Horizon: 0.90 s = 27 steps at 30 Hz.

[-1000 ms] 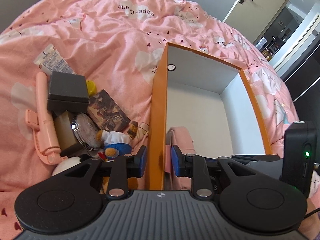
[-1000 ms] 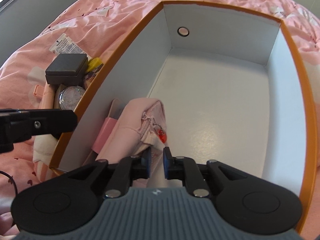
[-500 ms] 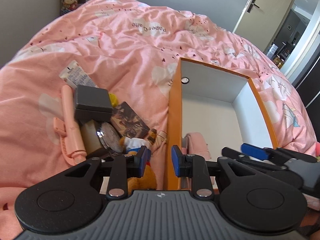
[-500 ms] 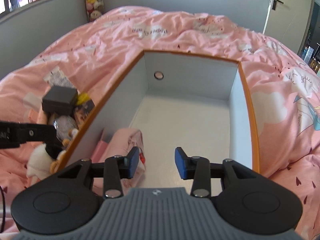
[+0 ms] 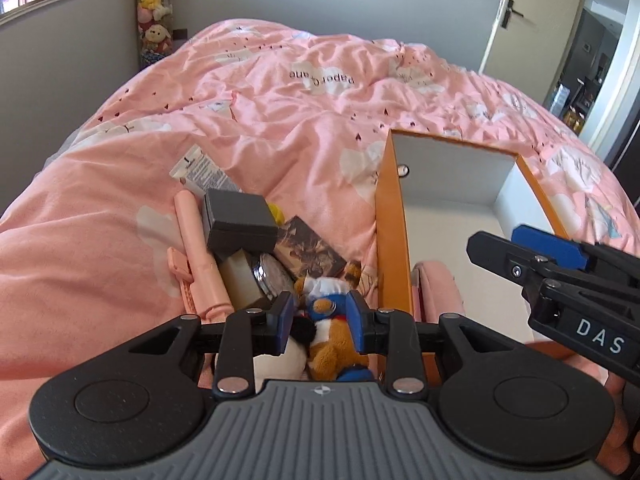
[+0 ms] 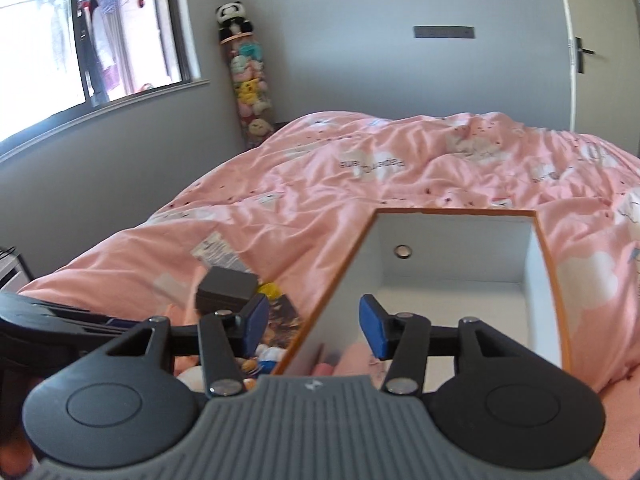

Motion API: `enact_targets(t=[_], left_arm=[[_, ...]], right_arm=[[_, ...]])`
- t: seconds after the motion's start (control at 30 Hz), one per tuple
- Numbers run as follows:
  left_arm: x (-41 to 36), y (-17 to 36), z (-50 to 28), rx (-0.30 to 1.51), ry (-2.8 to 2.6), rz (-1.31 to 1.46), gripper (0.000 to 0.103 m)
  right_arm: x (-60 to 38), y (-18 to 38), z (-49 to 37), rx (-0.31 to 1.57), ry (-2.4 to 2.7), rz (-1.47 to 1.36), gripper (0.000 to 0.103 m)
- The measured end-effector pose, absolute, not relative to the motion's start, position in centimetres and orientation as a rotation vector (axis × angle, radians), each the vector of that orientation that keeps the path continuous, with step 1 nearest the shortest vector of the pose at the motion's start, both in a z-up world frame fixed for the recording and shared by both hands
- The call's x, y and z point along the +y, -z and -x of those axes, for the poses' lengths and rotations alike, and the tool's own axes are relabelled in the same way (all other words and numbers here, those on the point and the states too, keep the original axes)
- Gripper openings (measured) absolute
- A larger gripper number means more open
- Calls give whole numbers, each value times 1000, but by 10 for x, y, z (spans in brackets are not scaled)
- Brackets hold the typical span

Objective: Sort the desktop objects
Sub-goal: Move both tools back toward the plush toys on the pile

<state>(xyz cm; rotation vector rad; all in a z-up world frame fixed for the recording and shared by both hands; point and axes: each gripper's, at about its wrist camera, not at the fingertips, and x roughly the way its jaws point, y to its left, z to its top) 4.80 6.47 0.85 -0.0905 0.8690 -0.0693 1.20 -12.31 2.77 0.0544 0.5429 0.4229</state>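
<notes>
Left wrist: we see left gripper (image 5: 320,318) jaws opening, plush toy (image 5: 332,328) between them, unpinched (pile crowds orange box (image 5: 394,240) wall). Box floor beyond pink pouch (image 5: 438,292) lies free.

Right wrist: right gripper (image 6: 314,326) opening, empty, straddling the box rim; pouch mostly hidden.

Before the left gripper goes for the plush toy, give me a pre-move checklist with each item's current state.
1. Left gripper empty, jaws opening: ok.
2. Plush toy lined up between its fingers: ok.
3. Pads clear of the toy: cannot tell.
4. Right gripper empty, jaws opening, above the box wall: ok.
5. Box has free floor beyond the pink pouch: ok.
6. Toy free of the tin beside it: cannot tell.
</notes>
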Motion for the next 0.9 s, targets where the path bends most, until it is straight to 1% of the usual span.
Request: enact_targets(t=[0.13,0.2,0.27,0.3,0.4,0.43,0.57,0.73,0.9], left_arm=[[72,-2,-40,916,63,67,35],[77,2,-35,941,61,66,35],[80,6,-30,961,62,56,35],[80,8,-29,969,63,49,35],[80,13,-25,1001,63,25,35],[80,15,-24,1011,60,22,35],[87,23,-23,1062,45,30,35],[93,32,-21,1102,32,38,35],[98,34,-21,1105,44,52,35]], right_arm=[[-109,-26,-5,573,-481,-8,52],[-100,-21,0,617,-505,23,52],[-93,-14,3,674,-525,31,47],[-90,-11,4,693,-540,32,43],[-82,-5,14,725,-587,55,41],[-78,-3,17,733,-601,69,38],[-70,7,17,795,-615,95,38],[-72,26,4,909,-607,47,38],[-71,37,-5,981,-616,7,39]])
